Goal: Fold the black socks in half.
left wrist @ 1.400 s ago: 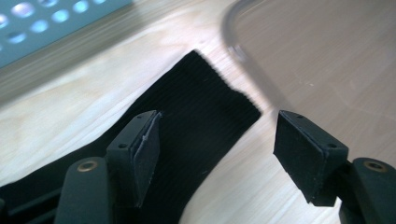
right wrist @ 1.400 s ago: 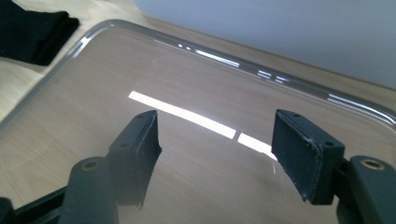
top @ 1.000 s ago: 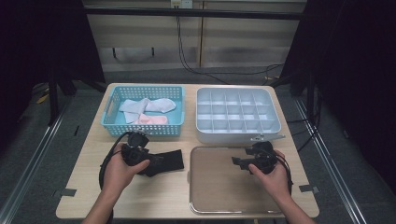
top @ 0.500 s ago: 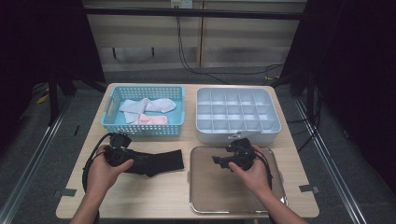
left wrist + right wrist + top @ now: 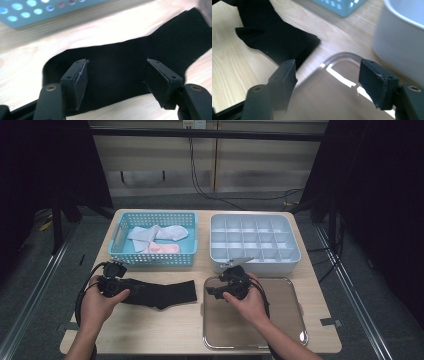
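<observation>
A black sock (image 5: pixel 165 293) lies flat on the wooden table, left of a metal tray (image 5: pixel 280 320). My left gripper (image 5: pixel 131 287) points right at the sock's left end. In the left gripper view the jaws of this gripper (image 5: pixel 117 62) straddle the sock (image 5: pixel 175 37) without pressing it, and they have just been closing a little. My right gripper (image 5: pixel 210 292) points left over the tray's left edge. It (image 5: pixel 328 62) is open with nothing between the pads, its jaws have also just been closing slightly, and the sock's other end (image 5: pixel 274 37) lies just ahead of it.
A blue basket (image 5: pixel 120 237) at the back left holds pale socks (image 5: pixel 150 235) and a pink one (image 5: pixel 162 248). A white compartment box (image 5: pixel 295 251) stands at the back right, close behind the right hand. In the right gripper view the tray's corner (image 5: pixel 332 100) lies under the jaws.
Both hands have moved left. The left gripper drew back along the sock to its left end. The right gripper crossed the tray to its left edge, nearer the sock.
</observation>
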`<act>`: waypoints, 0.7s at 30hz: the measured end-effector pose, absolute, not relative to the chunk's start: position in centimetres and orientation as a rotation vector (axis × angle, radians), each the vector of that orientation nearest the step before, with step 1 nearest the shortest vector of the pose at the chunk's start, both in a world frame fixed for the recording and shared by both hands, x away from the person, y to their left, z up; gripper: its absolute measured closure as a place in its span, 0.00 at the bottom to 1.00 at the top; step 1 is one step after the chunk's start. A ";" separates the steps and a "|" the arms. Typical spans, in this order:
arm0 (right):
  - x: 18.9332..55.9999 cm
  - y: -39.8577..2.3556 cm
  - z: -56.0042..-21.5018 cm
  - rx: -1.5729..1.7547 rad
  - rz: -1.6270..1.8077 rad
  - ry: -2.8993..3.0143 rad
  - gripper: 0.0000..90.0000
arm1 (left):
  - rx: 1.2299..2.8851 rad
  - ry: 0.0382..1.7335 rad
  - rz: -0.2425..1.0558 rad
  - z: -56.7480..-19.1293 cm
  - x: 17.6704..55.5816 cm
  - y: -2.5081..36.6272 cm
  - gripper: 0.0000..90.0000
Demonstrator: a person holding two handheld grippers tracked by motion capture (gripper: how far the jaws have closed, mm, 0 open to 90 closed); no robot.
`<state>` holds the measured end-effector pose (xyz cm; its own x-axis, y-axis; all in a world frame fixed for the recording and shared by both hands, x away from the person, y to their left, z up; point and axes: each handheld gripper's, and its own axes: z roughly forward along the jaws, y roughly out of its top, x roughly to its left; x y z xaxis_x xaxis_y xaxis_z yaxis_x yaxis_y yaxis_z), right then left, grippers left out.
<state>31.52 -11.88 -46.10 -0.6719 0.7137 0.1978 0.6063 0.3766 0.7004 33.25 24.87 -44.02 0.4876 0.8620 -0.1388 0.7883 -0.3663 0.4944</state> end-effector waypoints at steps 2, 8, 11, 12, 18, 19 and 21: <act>31.6 -11.1 -46.2 1.179 1.176 2.501 0.36 | 2.239 1.363 0.196 -44.2 33.3 25.1 0.40; 31.9 -9.1 -46.8 1.150 1.191 2.543 0.44 | 2.260 1.349 0.192 -44.3 33.2 25.0 0.45; 31.9 -8.6 -46.9 1.151 1.182 2.555 0.45 | 2.272 1.342 0.196 -44.5 33.2 24.8 0.47; 31.9 -8.4 -47.1 1.143 1.201 2.556 0.46 | 2.283 1.338 0.192 -44.6 33.3 24.8 0.47; 32.2 -7.5 -47.9 1.134 1.170 2.569 0.50 | 2.301 1.351 0.204 -45.0 33.3 25.0 0.50; 32.2 -7.5 -47.9 1.134 1.170 2.569 0.50 | 2.301 1.351 0.204 -45.0 33.3 25.0 0.50; 32.3 -7.4 -48.0 1.131 1.170 2.567 0.50 | 2.296 1.359 0.215 -44.9 33.3 25.3 0.50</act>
